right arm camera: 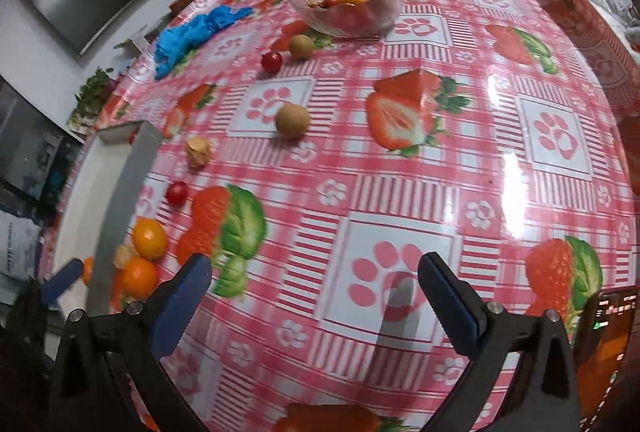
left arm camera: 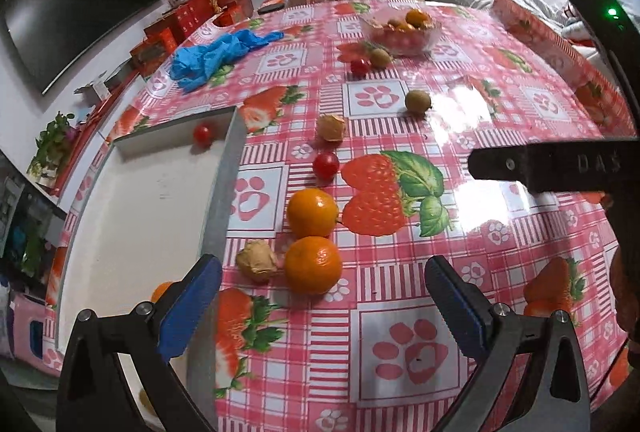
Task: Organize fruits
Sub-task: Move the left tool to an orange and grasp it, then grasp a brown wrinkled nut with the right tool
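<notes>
Left gripper [left arm camera: 322, 296] hovering low over the pink strawberry-print tablecloth [left arm camera: 460, 244], jaws spread wide, nothing between them. Just ahead at twelve o'clock, near orange [left arm camera: 313, 265] touching far orange [left arm camera: 313, 212] behind it — papery husked fruit [left arm camera: 257, 260] tucked against the near one at nine o'clock. Cherry tomato [left arm camera: 326, 165] further out, then a second husked fruit [left arm camera: 331, 127], then a brownish-green round fruit [left arm camera: 417, 101] toward one o'clock. White tray [left arm camera: 152, 199] at ten o'clock with one cherry tomato [left arm camera: 203, 134] resting in its far corner; something orange low in the tray behind the left finger, too hidden to name. Glass bowl [left arm camera: 404, 31] far off at twelve, already loaded with mixed fruit, another tomato [left arm camera: 359, 67] and brown fruit [left arm camera: 380, 57] just short of it. Blue crumpled glove [left arm camera: 208, 55] at eleven.

Right gripper [right arm camera: 316, 296] also gaping wide and empty — only bare cloth between its blue pads [right arm camera: 182, 308]. Oranges sitting well off at nine o'clock in the right wrist view, beside the tray edge. Phone [right arm camera: 612, 336] lit up at four o'clock.
</notes>
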A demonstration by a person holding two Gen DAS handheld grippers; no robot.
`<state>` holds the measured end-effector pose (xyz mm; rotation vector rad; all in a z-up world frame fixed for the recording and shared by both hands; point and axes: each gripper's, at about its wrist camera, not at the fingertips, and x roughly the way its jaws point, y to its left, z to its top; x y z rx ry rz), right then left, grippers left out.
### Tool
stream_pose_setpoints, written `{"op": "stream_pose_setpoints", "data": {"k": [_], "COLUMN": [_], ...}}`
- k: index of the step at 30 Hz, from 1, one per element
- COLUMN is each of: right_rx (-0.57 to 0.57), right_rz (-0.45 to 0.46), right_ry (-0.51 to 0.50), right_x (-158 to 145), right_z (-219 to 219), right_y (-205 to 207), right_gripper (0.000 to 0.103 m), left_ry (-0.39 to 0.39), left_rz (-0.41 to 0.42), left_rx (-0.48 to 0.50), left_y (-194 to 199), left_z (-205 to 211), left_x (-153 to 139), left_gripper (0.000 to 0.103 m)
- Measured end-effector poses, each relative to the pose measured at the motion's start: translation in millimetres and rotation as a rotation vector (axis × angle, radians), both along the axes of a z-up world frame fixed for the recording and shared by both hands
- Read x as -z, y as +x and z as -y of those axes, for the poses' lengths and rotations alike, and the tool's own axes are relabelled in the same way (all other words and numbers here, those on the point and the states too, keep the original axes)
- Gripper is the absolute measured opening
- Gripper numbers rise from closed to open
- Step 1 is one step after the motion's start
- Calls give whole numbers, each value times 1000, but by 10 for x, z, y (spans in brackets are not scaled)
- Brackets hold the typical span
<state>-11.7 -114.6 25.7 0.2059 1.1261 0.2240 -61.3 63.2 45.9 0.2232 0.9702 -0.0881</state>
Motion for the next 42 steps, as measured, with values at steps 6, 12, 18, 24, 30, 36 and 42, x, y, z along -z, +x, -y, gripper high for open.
{"op": "stream_pose_setpoints", "data": {"k": [6, 12, 18, 24, 30, 36, 42], "right_rx": [-3, -13, -26, -32, -53, -102, -283], "right_rz": [-7, -6, -3, -5, 7, 26, 30], "right_ry": [5, 0, -23, -49, -107, -162, -97], "right_x": [57, 86, 99, 116, 141, 148, 145], "right_z": [29, 8, -18, -50, -126, -288, -756], "right_y": [-9, -12, -16, -12, -27, -117, -336], "right_gripper": [103, 103, 103, 103, 103, 103, 103], "left_ry": [26, 23, -11, -76, -96, -109, -127], "left_rz": [-43, -65, -90, -98, -96, -64, -32], "left_rx": [-13, -35, -60, -77, -80, -89, -149], "left_y": [79, 135, 204, 203, 79, -133, -296], "left_z": [21, 5, -5, -91, -158, -322, -619], "left_x": [131, 239, 318, 315, 270, 127, -7], "left_gripper": [80, 69, 47, 38, 38, 38, 38]}}
